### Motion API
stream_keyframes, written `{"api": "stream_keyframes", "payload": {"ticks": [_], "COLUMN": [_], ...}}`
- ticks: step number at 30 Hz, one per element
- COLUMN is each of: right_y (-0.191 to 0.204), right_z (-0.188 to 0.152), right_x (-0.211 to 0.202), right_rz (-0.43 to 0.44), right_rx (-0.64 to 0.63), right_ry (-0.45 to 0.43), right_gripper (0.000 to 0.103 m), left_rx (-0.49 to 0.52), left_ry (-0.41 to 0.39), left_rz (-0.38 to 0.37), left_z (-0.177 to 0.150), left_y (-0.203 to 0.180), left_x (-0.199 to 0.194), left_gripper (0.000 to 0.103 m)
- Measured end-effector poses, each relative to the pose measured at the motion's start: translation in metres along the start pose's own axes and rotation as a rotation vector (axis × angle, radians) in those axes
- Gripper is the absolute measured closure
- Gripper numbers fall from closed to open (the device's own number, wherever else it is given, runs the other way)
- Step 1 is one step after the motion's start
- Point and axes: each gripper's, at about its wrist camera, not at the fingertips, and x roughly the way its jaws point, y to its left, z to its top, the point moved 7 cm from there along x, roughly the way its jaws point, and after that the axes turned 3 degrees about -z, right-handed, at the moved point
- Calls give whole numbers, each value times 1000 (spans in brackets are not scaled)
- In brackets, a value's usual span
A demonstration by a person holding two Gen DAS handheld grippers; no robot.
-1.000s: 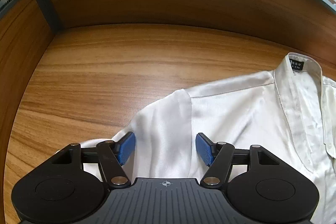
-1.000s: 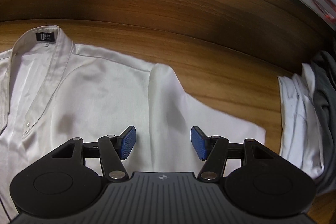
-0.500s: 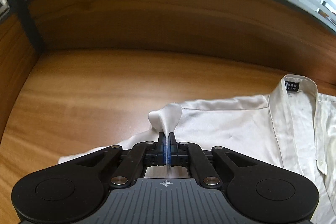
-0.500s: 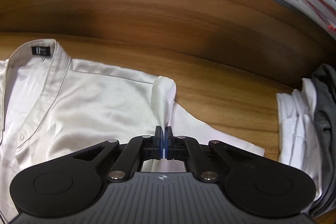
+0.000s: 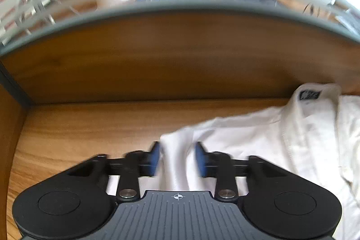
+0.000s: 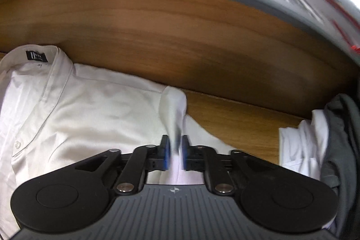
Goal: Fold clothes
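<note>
A: So, where is the white shirt (image 6: 94, 109) lying?

B: It is lying spread on the wooden desk (image 5: 90, 127), collar (image 6: 33, 55) toward the back panel, with a dark label showing inside the collar.

A: And what is the left hand-held gripper (image 5: 177, 158) doing?

B: Its blue pads (image 5: 154, 158) are standing apart, and a raised fold of the shirt's shoulder is sitting in the gap between them. The frame is blurred, so whether cloth is touching the pads cannot be told.

A: The right hand-held gripper (image 6: 175, 153)?

B: Its pads are standing only narrowly apart with a bunched ridge of sleeve fabric passing between them. Whether they are pinching it is unclear through the blur. To the right, a pile of white and grey clothes (image 6: 319, 145) is resting on the desk, apart from the shirt.
</note>
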Motion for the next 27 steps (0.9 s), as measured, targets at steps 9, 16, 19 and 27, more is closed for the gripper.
{"api": "stream_keyframes", "payload": {"ticks": [9, 16, 19, 27], "right_y": [-2, 10, 24, 84], "right_z": [-15, -74, -106, -199], "right_x": [-81, -161, -191, -254], "right_rz": [50, 65, 82, 129], "right_rx": [-5, 7, 0, -106], "right_ry": [-6, -7, -3, -28], "right_gripper": [69, 61, 61, 51], "left_rx": [30, 39, 49, 90], "left_ry": [1, 62, 78, 90], "left_rz": [-49, -108, -116, -164], "left_z": [-6, -40, -64, -100], "left_y": [9, 21, 24, 21], "left_x": [-79, -135, -153, -174], "left_gripper": [56, 50, 50, 45]}}
